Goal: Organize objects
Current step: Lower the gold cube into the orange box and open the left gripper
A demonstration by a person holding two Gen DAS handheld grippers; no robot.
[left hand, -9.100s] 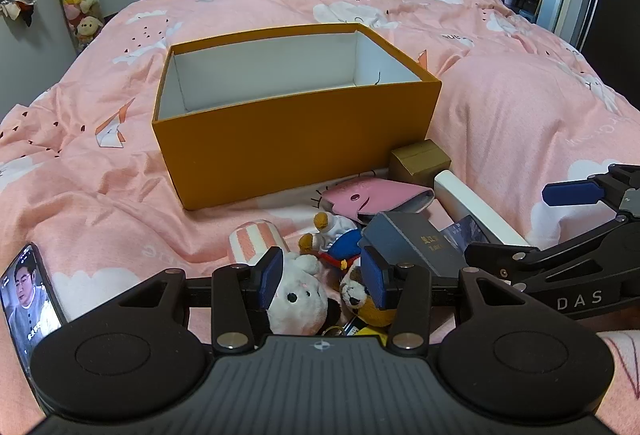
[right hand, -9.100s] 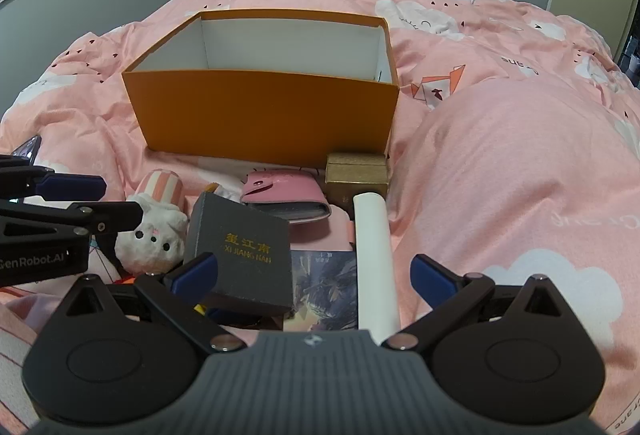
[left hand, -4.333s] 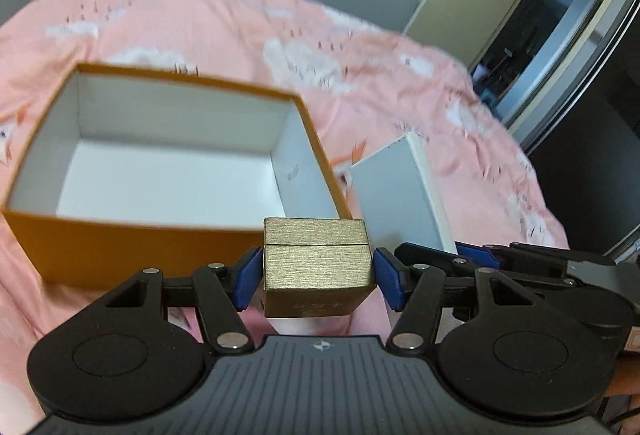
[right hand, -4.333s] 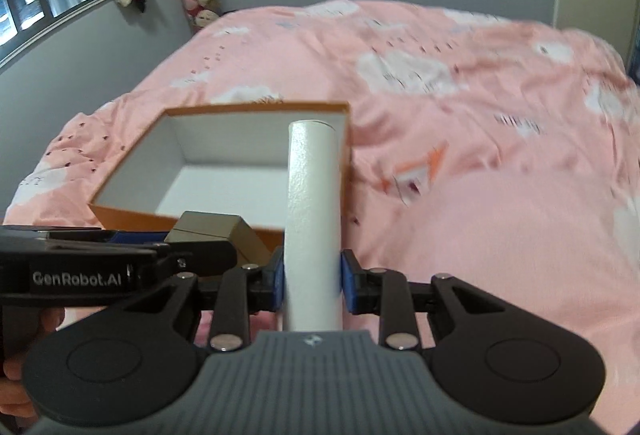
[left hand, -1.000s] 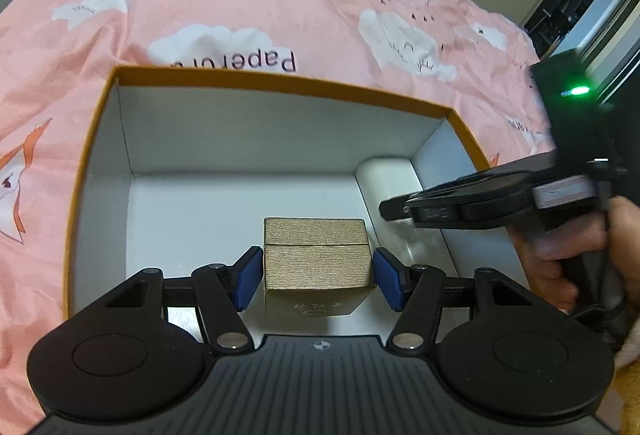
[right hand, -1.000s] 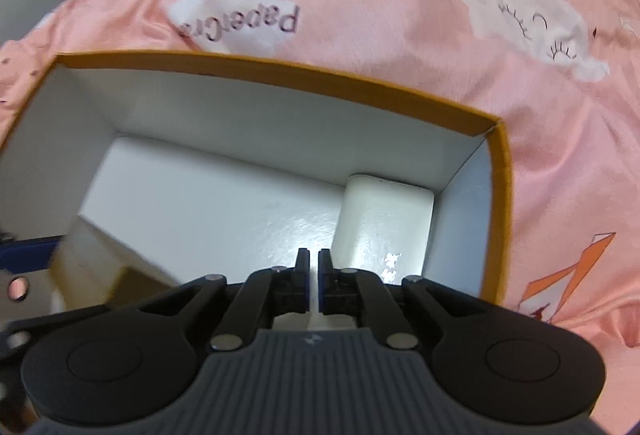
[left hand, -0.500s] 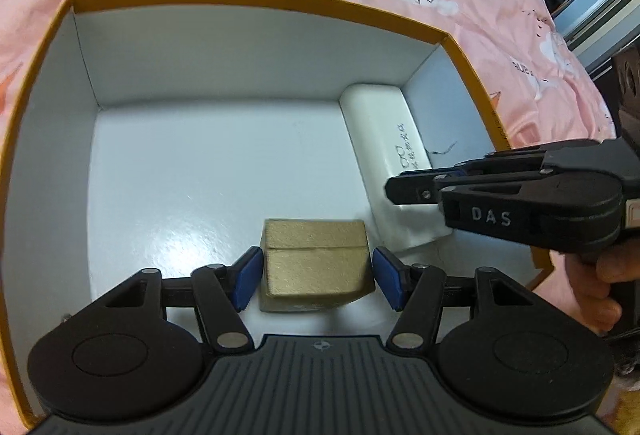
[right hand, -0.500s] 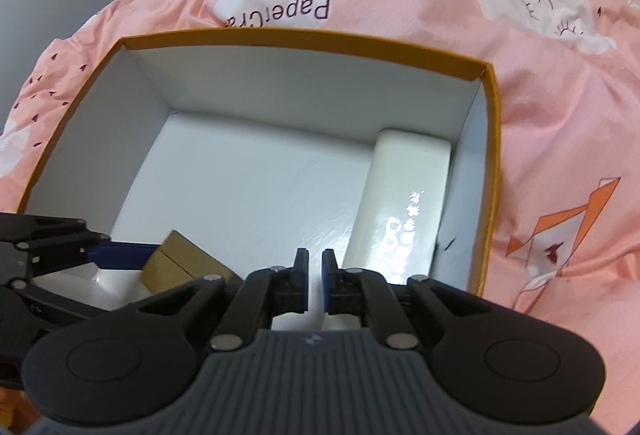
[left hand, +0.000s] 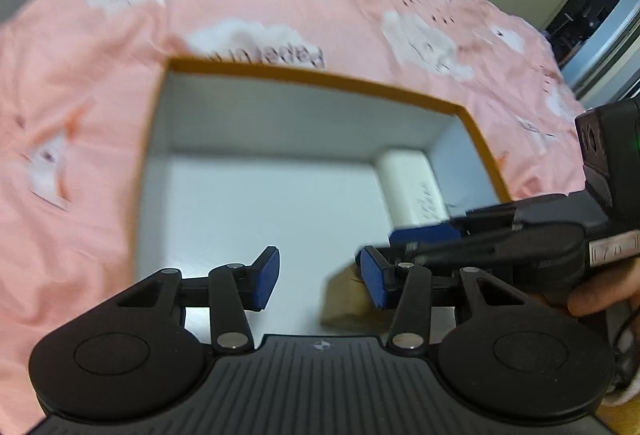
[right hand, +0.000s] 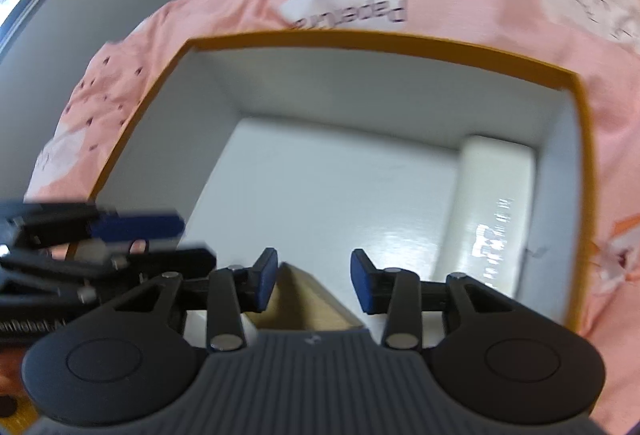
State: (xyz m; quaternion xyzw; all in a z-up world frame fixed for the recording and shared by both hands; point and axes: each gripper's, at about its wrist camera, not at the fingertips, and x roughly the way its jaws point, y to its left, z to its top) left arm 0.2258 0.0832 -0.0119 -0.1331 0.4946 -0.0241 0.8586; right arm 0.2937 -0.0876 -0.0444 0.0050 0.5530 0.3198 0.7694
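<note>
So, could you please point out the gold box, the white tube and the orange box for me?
gold box (left hand: 344,299), left wrist view, on its front face.
white tube (right hand: 492,203), right wrist view, on its glossy side.
orange box (right hand: 384,37), right wrist view, on its far rim.

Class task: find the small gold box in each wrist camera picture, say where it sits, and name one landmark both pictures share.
Left wrist view: gold box low, right of centre, beside the left gripper's right-hand pad, on the orange box's floor.
Right wrist view: gold box low centre, behind the right gripper's left-hand pad.
Shared landmark: white tube along the orange box's right wall.
</note>
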